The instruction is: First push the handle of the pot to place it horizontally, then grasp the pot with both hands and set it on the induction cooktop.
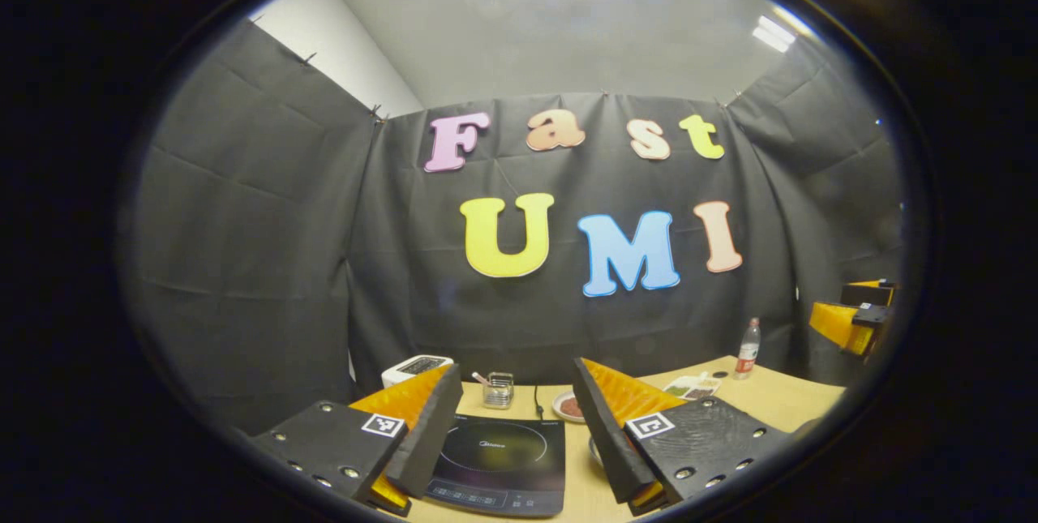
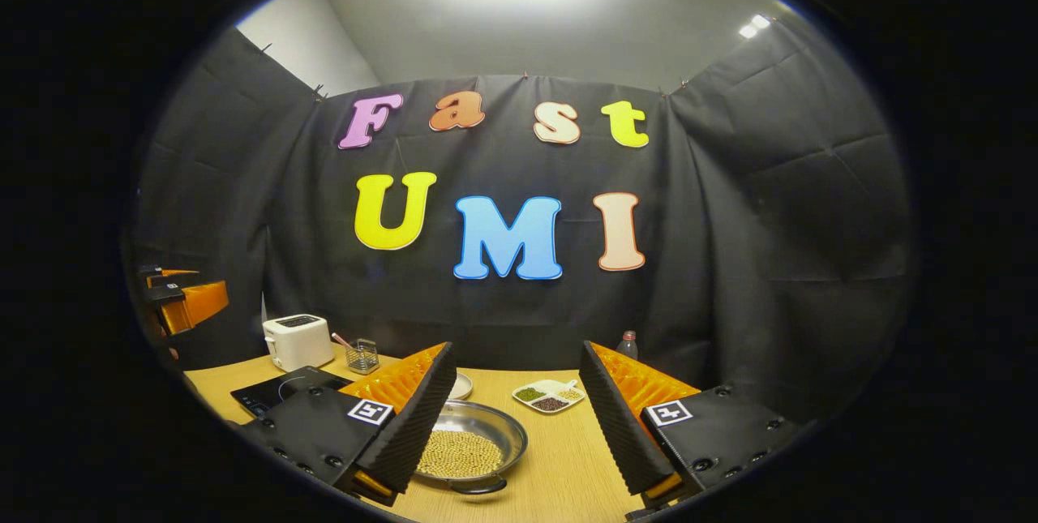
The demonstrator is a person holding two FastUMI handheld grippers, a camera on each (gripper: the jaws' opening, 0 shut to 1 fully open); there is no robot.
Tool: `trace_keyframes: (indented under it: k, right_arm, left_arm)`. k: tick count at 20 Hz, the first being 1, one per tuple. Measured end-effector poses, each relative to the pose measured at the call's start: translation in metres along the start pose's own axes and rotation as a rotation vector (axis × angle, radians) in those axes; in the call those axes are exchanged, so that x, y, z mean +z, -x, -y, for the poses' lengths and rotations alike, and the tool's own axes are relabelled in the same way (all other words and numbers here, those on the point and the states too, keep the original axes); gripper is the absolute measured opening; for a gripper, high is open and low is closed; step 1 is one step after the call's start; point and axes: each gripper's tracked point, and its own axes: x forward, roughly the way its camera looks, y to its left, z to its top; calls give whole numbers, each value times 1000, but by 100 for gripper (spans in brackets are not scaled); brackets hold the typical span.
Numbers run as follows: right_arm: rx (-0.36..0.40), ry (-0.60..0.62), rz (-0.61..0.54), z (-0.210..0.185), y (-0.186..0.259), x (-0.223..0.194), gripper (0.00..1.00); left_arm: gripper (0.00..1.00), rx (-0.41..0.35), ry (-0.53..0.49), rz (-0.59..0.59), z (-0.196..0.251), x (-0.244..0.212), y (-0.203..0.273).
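Observation:
A shallow steel pot (image 2: 474, 426) full of pale beans sits on the wooden table, with a dark handle (image 2: 478, 487) on its near side. In the right gripper view it lies low between the fingers, partly behind the left one. My right gripper (image 2: 516, 347) is open above it and holds nothing. The black induction cooktop (image 1: 499, 462) lies flat below my left gripper (image 1: 515, 367), which is open and holds nothing. From the right gripper view, the cooktop (image 2: 280, 389) is left of the pot. Each gripper also appears far off in the other's view: right gripper (image 1: 855, 316), left gripper (image 2: 182, 300).
A white toaster (image 2: 298, 340) and a wire holder (image 2: 362, 355) stand behind the cooktop. A small dish (image 1: 568, 405), a divided dish of grains (image 2: 549, 395) and a plastic bottle (image 2: 628, 343) sit toward the back of the table (image 2: 568, 458).

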Motion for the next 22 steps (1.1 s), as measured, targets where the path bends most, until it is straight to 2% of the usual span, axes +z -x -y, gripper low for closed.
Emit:
trace_keyframes:
  k: [1,2,5,7,8,9,11,13,14,15,16,17,19,22]
  right_arm:
    - [4,2,2,-2,-1,1,92]
    - [7,6,5,-4,-1,3,93]
    - [11,18,11,-10,0,5,82]
    - [13,21,15,-11,-2,6,62]
    - [17,24,15,-14,-1,8,57]
    - [20,28,16,-18,-1,7,48]
    - [21,33,17,-22,-1,8,43]
    - [37,26,8,-30,-2,7,31]
    - [36,23,2,-32,-2,5,32]
    - [42,15,-9,-39,-3,2,20]
    - [24,13,-16,-39,5,1,16]
    - [26,9,-19,-41,1,-1,0]
    - [73,16,-60,-59,3,-13,2]
    - [148,41,-166,-82,7,-41,0]
  left_arm:
    - [83,1,0,2,-2,0,1]
    - [80,3,0,3,-3,1,1]
    - [80,13,1,8,-10,2,4]
    - [83,20,-2,15,-16,4,5]
    - [80,26,-3,20,-20,6,5]
    - [83,28,-3,23,-23,5,6]
    - [80,36,-4,27,-30,7,9]
    - [83,41,-4,30,-36,7,10]
    - [83,42,-5,31,-39,7,10]
    - [83,43,-5,34,-43,8,10]
    - [83,43,-4,37,-46,9,10]
    - [83,42,-4,39,-49,9,11]
    - [83,38,-3,41,-54,8,10]
    - [83,19,9,39,-61,4,9]
